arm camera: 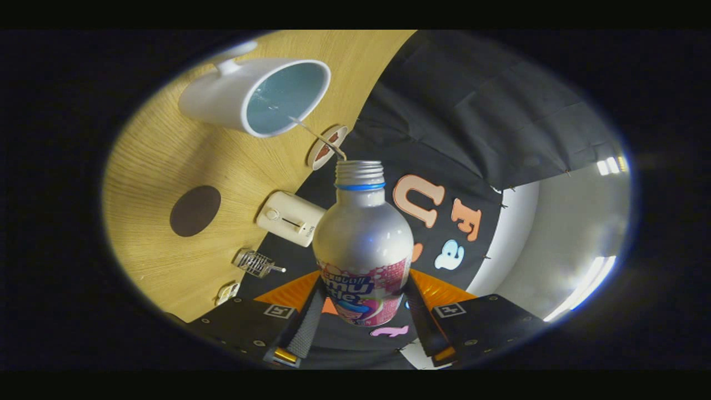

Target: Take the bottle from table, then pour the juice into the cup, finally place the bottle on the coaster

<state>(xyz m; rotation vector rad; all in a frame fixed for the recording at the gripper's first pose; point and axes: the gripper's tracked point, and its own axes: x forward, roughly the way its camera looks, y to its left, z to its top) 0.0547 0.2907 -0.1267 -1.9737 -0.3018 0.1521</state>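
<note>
- Bottle [364,244] clamped between both fingers of the gripper [364,311], pads pressed to either side of the labelled lower body, cap off, threaded neck pointing ahead.
- Tilted hard over, judging by how the table [166,166] stands on its side in the view; mouth aimed at the cup [261,97].
- Thin stream of juice [316,136] leaving the mouth and arcing into the cup's pale blue inside — pour step under way, by the look of it.
- Held low on the body, probably so the neck stays free and the tilt is easy to steer.
- Cup white outside, handle on the far side from the bottle, standing well in from the table's edge.
- Dark round coaster [195,210] lying flat on the table, bare, apart from the cup — landing spot waiting for the last step.
- Small round disc [328,147] near the table's edge, right under the stream's line; cannot tell what it is.
- Cream boxy device [290,218] at the table's edge, just beside the bottle's shoulder in the view.
- Small clear ribbed object [255,263] and a little tag-like piece [228,291] further along the same edge.
- Nothing between bottle and coaster, though the cream device sits close to the likely path back; worth a wide swing.
</note>
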